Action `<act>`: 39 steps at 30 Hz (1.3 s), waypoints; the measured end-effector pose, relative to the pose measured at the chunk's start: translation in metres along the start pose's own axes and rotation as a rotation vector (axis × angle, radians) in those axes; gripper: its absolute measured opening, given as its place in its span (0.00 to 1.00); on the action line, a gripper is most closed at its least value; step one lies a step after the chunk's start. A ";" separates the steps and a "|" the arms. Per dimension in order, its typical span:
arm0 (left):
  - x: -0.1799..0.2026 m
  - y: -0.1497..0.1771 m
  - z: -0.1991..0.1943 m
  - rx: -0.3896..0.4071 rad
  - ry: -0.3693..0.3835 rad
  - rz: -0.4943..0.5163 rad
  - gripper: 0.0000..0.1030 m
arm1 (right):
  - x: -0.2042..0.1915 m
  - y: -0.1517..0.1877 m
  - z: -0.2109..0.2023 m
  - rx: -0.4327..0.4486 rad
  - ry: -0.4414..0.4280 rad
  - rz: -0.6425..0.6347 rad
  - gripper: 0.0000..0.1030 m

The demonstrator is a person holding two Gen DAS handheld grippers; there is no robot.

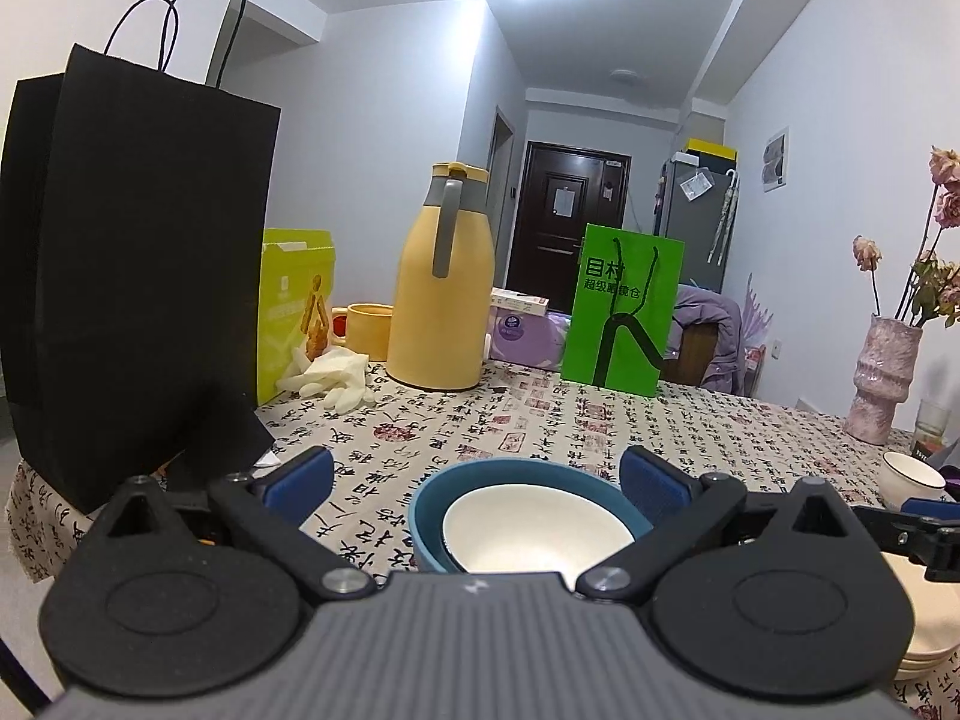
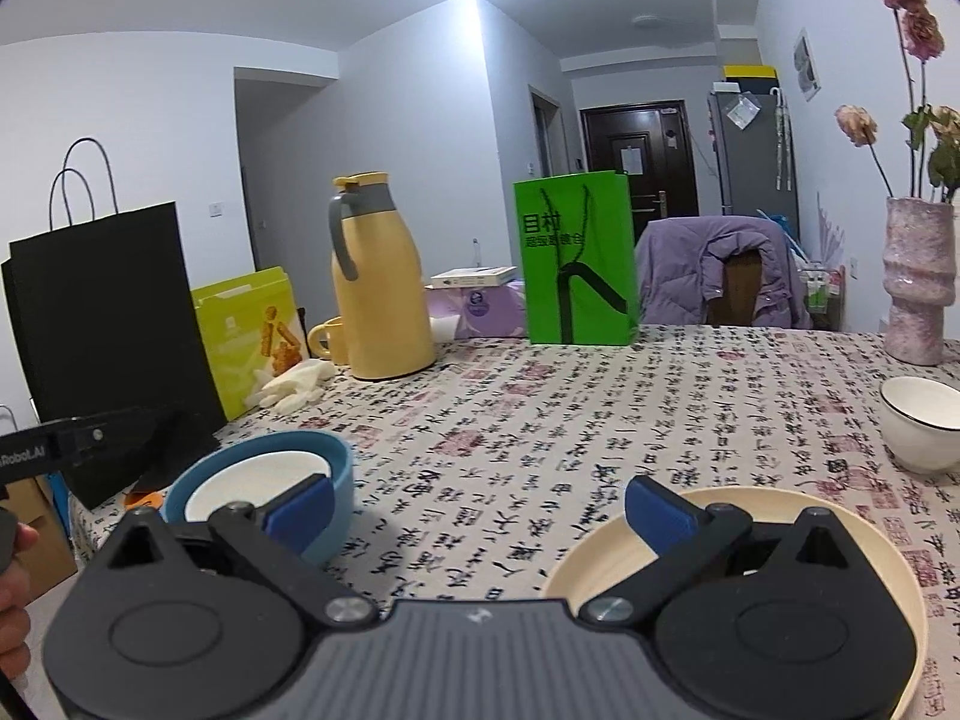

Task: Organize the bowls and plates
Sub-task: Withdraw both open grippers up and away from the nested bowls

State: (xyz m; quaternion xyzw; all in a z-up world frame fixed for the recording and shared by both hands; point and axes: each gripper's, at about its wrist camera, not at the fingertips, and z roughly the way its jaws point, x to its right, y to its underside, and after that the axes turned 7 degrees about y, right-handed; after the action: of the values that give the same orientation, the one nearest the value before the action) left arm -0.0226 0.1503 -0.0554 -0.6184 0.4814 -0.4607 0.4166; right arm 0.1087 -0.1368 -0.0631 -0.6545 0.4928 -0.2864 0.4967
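Observation:
A blue bowl [image 1: 429, 495] with a white bowl [image 1: 537, 525] nested inside sits on the patterned tablecloth, right between and just below my open left gripper [image 1: 477, 480]. The nested pair also shows in the right wrist view [image 2: 339, 468] at the left. My right gripper [image 2: 477, 510] is open and empty; its right finger hangs over a cream plate [image 2: 840, 516]. A white bowl with a dark rim [image 2: 921, 423] stands at the far right, also visible in the left wrist view [image 1: 909, 477]. Cream plates [image 1: 933, 618] lie at that view's right edge.
A black paper bag [image 1: 138, 264] stands at the left. A yellow thermos [image 1: 441, 288], yellow mug [image 1: 369, 330], rubber gloves [image 1: 333, 378], yellow-green box [image 1: 291, 306] and green bag [image 1: 621, 312] line the back. A pink vase [image 2: 918, 282] stands at the right.

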 end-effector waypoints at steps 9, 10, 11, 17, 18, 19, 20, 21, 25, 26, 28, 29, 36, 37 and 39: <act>0.014 0.003 0.004 -0.014 0.002 0.011 1.00 | 0.026 0.003 -0.009 0.012 0.022 0.032 1.00; 0.017 0.004 0.005 -0.015 0.002 0.013 1.00 | 0.029 0.002 -0.010 0.014 0.023 0.033 1.00; 0.019 0.004 0.005 -0.015 0.003 0.015 1.00 | 0.031 0.002 -0.011 0.016 0.025 0.036 1.00; 0.032 0.005 0.011 -0.022 0.014 0.025 1.00 | 0.047 0.002 -0.013 0.021 0.038 0.045 1.00; 0.034 0.005 0.012 -0.025 0.016 0.026 1.00 | 0.050 0.002 -0.013 0.023 0.039 0.047 1.00; 0.036 0.005 0.014 -0.026 0.016 0.026 1.00 | 0.052 0.002 -0.013 0.024 0.041 0.047 1.00; 0.038 0.005 0.014 -0.026 0.015 0.026 1.00 | 0.055 0.001 -0.013 0.024 0.043 0.048 1.00; 0.039 0.005 0.016 -0.027 0.016 0.025 1.00 | 0.057 0.001 -0.013 0.025 0.045 0.048 1.00; 0.049 0.006 0.020 -0.029 0.026 0.028 1.00 | 0.068 0.000 -0.014 0.031 0.053 0.047 1.00; 0.051 0.006 0.021 -0.030 0.028 0.031 1.00 | 0.070 0.000 -0.014 0.033 0.055 0.047 1.00; 0.056 0.006 0.023 -0.036 0.032 0.040 1.00 | 0.076 0.000 -0.014 0.034 0.059 0.047 1.00; 0.059 0.007 0.025 -0.039 0.032 0.045 1.00 | 0.078 0.000 -0.014 0.035 0.062 0.047 1.00; 0.074 0.008 0.034 -0.053 0.044 0.062 1.00 | 0.100 -0.002 -0.014 0.041 0.088 0.049 1.00; 0.077 0.008 0.035 -0.056 0.047 0.065 1.00 | 0.102 -0.002 -0.013 0.042 0.092 0.048 1.00; 0.082 0.008 0.038 -0.059 0.051 0.071 1.00 | 0.108 -0.003 -0.013 0.046 0.099 0.046 1.00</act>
State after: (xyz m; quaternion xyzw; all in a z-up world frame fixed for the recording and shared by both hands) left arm 0.0220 0.0715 -0.0580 -0.6010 0.5271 -0.4468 0.4017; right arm 0.1368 -0.2419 -0.0683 -0.6165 0.5251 -0.3182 0.4929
